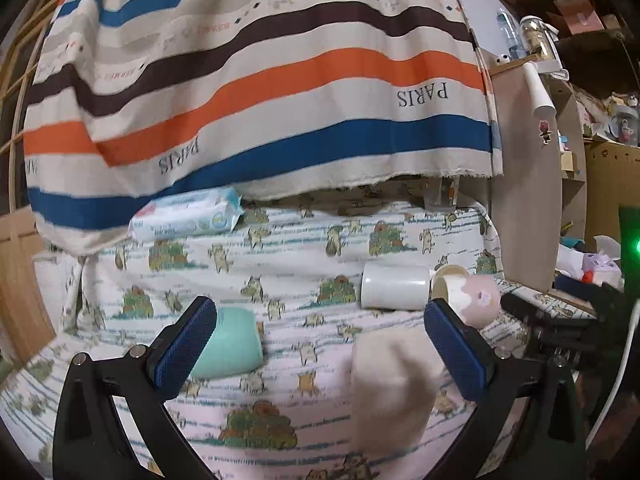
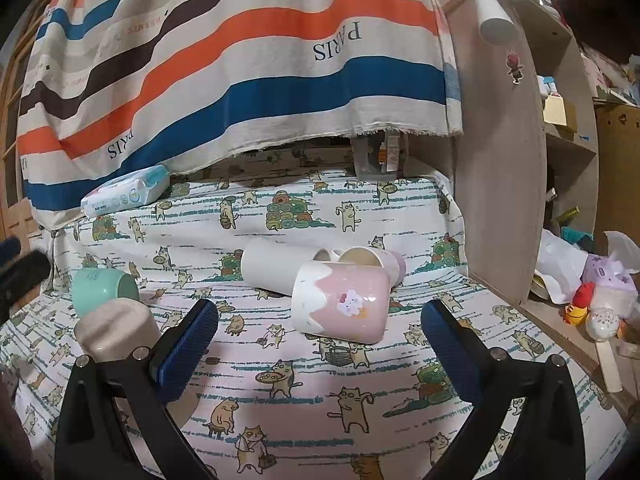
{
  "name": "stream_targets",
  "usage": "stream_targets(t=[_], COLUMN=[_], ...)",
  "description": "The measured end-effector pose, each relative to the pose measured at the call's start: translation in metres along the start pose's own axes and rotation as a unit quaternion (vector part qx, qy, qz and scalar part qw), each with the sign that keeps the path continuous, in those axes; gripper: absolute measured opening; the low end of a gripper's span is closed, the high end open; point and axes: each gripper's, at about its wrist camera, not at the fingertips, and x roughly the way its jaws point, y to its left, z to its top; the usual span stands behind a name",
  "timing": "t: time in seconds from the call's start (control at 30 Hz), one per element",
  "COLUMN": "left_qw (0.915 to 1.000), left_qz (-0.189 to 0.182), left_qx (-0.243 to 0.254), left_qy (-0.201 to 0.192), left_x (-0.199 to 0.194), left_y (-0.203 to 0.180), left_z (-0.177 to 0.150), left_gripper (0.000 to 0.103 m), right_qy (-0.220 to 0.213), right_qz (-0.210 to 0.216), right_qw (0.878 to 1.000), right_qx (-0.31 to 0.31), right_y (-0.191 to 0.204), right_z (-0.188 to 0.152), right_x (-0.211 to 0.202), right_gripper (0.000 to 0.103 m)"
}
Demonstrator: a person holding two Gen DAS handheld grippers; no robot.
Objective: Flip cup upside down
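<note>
A cloth printed with cartoon cats (image 2: 320, 420) covers the table, its pattern running in teal dashes. At the back hangs a striped fabric (image 2: 248, 52) in orange, blue and brown bands (the word PARIS reads upside down on it). A pack of wet wipes (image 2: 126, 191) lies just under its frayed hem, at the left. To the right stands a wooden shelf unit (image 2: 500, 184) with a small bear sticker (image 2: 515, 67), and beyond its edge sit toys and crumpled tissue (image 2: 592, 300).

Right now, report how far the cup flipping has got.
Upside down already, it seems: beige cup, pink-and-white cup. In hand: nothing; left gripper and right gripper both open. Left: white cup, teal cup and another pink cup, lying sideways.
</note>
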Motion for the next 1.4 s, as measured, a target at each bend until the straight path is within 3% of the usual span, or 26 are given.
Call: stream_targets(t=[0.57, 0.83, 0.93, 1.13, 1.4], left_qw=[0.9965, 0.9974, 0.9968, 0.9937, 0.9952], left_qz=[0.023, 0.036, 0.014, 0.009, 0.025], left_qx=[-0.069, -0.041, -0.057, -0.089, -0.065], left_qy=[0.04, 0.048, 0.056, 0.067, 0.068], left_x=[0.004, 0.013, 0.016, 0.02, 0.02], left_y=[0.063, 0.053, 0.059, 0.072, 0.064], left_z=[-0.026, -0.031, -0.032, -0.033, -0.033], left_gripper=[0.103, 0.103, 0.103, 0.103, 0.103], right_qy=[0.003, 0.004, 0.005, 0.007, 0.008], right_qz=[0.0, 0.0, -0.002, -0.001, -0.005], right_qw=[1.0, 1.0, 0.999, 0.999, 0.999], right_qx=[-0.022, -0.027, -0.032, -0.035, -0.035], right_y=[0.009, 0.01, 0.01, 0.011, 0.01], right_z=[0.001, 0.0, 0.0, 0.0, 0.001], right_x=[0.001, 0.001, 0.002, 0.003, 0.004], right_gripper=[0.102, 0.102, 0.102, 0.102, 0.102])
